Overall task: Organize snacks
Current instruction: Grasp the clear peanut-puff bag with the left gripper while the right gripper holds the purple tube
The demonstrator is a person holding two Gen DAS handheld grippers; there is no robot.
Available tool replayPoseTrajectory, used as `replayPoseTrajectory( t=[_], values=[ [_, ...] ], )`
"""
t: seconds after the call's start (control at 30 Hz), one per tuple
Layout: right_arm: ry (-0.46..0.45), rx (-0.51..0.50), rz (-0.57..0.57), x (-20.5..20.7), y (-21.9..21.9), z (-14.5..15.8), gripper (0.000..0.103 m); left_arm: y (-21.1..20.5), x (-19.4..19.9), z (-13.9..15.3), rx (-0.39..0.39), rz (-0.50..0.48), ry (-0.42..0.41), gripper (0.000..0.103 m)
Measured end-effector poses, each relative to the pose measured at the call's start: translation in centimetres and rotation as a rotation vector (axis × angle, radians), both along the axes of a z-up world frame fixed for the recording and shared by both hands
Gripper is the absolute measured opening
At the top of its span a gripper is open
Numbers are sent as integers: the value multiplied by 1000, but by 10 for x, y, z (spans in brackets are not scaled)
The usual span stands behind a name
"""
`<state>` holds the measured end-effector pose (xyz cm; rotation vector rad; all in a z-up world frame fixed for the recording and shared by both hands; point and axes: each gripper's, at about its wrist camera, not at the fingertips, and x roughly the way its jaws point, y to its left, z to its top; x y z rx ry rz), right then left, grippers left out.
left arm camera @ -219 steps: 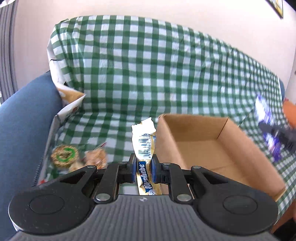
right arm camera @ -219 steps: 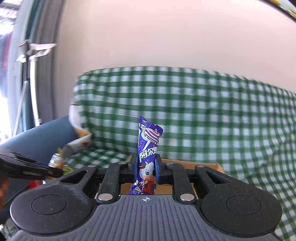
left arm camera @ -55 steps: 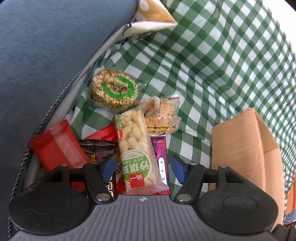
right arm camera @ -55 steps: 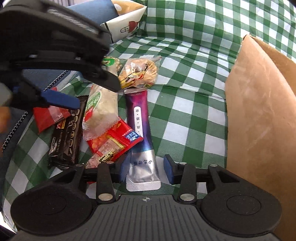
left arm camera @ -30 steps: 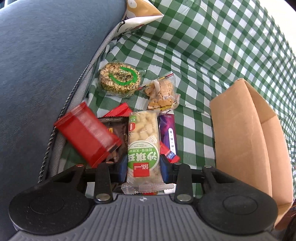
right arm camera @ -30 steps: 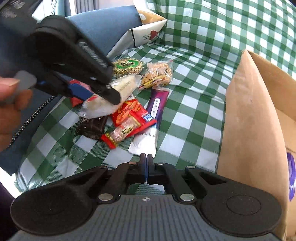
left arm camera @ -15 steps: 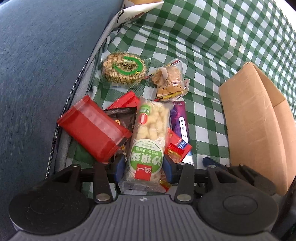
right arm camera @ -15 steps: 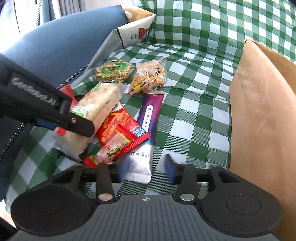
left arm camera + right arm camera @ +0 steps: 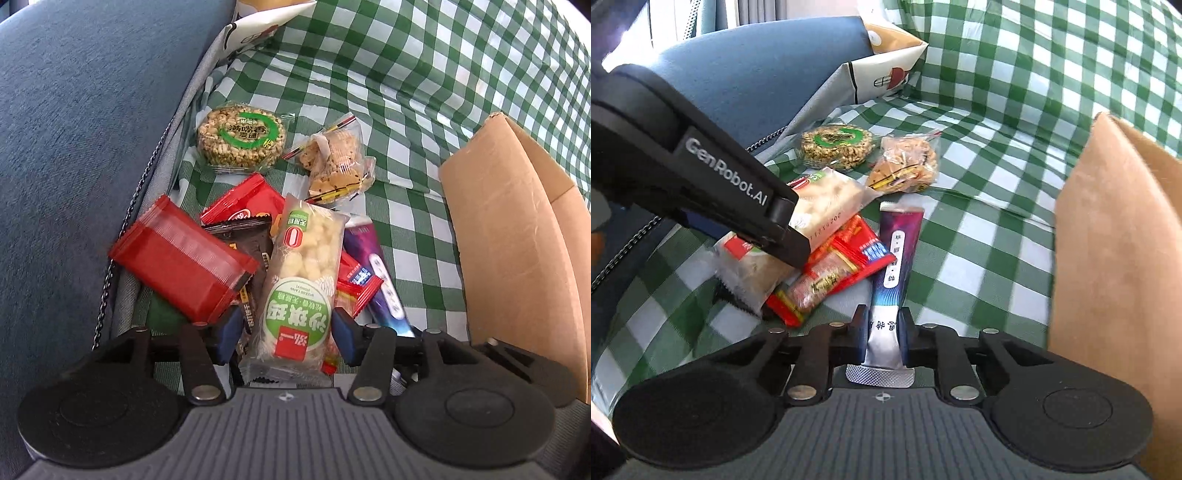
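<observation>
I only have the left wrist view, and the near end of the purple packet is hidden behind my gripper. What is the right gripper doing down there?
Observer: In the right wrist view, the right gripper has the silver end of the purple packet between its pads. The jaws are closing and both pads are against it.
Operator: Is that end free of the other snacks?
Observer: Yes. The red packet only reaches the purple packet's edge farther up, so the gripped end is clear.
Operator: Is my gripper in its way?
Observer: No. The left gripper, jaws opening, shows one finger over the rice-puff pack, apart from the purple packet.
</observation>
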<state>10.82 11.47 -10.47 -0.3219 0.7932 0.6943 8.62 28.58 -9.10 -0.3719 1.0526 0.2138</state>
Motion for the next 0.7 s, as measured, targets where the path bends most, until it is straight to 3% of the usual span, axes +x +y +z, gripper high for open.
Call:
replayPoseTrajectory(
  t=[0.13, 0.23, 0.4, 0.47, 0.53, 0.6, 0.63, 0.7],
  values=[
    [-35, -41, 38, -28, -13, 9, 17, -1, -4, -1, 12, -21, 10, 57],
    [-41, -70, 54, -55, -27, 3, 17, -4, -8, 0, 34, -40, 14, 49],
    [-57, -65, 77, -88, -43, -1, 17, -13, -15, 4, 49, -79, 12, 46],
    [-14, -68, 66, -93, -48, -5, 19, -20, -19, 4, 11, -134, 18, 46],
    [14, -47, 60, -92, -51, -4, 23, -32, -21, -5, -14, -209, 77, 46],
    [9, -8, 56, -89, -52, 1, 24, -44, -21, -13, 31, -275, 127, 47],
    [5, 7, 50, -88, -53, 1, 26, -47, -20, -15, 69, -278, 136, 47],
    [12, 30, 27, -82, -53, 0, 30, -43, -19, -14, 70, -246, 124, 50]
  ],
)
